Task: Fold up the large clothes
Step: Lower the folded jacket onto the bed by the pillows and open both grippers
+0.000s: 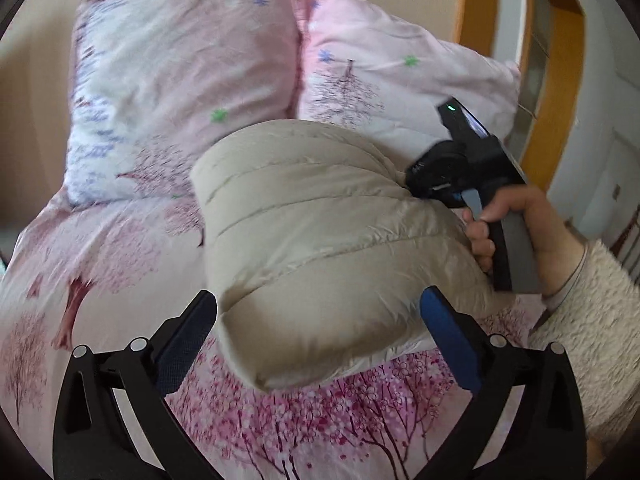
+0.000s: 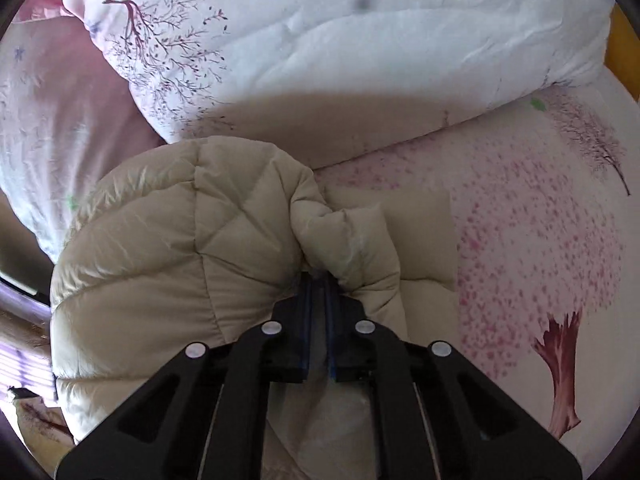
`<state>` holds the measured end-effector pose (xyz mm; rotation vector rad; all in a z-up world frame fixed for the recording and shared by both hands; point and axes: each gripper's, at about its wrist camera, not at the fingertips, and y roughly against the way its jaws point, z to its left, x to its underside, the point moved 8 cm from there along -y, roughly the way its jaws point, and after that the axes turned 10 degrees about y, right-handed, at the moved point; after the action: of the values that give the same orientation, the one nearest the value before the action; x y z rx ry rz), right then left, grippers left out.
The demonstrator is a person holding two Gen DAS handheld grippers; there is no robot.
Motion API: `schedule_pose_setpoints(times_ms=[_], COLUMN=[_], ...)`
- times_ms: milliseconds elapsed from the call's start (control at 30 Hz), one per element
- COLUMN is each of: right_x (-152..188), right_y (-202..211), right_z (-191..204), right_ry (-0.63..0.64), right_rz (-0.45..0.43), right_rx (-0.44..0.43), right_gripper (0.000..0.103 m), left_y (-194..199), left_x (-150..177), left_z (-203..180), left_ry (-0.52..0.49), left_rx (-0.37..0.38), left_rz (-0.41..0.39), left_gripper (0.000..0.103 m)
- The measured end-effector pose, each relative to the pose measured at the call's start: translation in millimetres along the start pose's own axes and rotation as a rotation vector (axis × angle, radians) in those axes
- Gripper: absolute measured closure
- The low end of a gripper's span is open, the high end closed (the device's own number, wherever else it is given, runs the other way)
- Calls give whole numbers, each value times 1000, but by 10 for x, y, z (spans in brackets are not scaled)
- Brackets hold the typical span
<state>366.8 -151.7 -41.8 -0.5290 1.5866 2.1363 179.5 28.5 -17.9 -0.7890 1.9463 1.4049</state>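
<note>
A beige quilted puffer jacket [image 1: 312, 232] lies folded into a thick bundle on the bed, in the middle of the left wrist view. My left gripper [image 1: 318, 310] is open, its fingers on either side of the bundle's near end, not closed on it. My right gripper [image 1: 416, 184] comes in from the right, held by a hand, and pinches the jacket's right edge. In the right wrist view the right gripper [image 2: 319, 280] is shut on a bunched fold of the jacket [image 2: 168, 248].
The bed sheet [image 1: 100, 280] is pink with tree prints. Two pink pillows [image 1: 180, 80] lie behind the jacket. A white printed duvet [image 2: 360, 40] is heaped beyond it. A yellow wooden door frame [image 1: 560, 80] stands at the right.
</note>
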Motion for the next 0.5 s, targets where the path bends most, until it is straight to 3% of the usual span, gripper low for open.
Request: schedule_pose_setpoints(times_ms=[33, 100, 133, 167, 300, 333, 367, 500], right_x=[16, 75, 105, 161, 482, 575, 659, 1106], right_y=[56, 328, 441, 623, 1209, 1316, 1380, 1271], right_z=[1, 52, 71, 85, 191, 229, 252, 294], right_ry=[6, 41, 57, 78, 182, 198, 212, 238], right_rz=[-10, -73, -100, -147, -300, -317, -322, -232], right_rx=[-11, -40, -43, -25, -1, -28, -55, -128], right_gripper=[91, 69, 42, 24, 22, 28, 40, 49], left_y=[50, 121, 177, 220, 284, 297, 317, 402], left_x=[11, 26, 48, 78, 253, 305, 347, 482], left_z=[32, 87, 108, 123, 161, 163, 162, 179], left_ry=[20, 33, 38, 37, 28, 34, 40, 56], left_rx=[-14, -43, -59, -79, -158, -161, -157, -165], left_rz=[4, 1, -10, -13, 43, 58, 63, 47], left_gripper=[1, 1, 1, 1, 1, 1, 1, 1])
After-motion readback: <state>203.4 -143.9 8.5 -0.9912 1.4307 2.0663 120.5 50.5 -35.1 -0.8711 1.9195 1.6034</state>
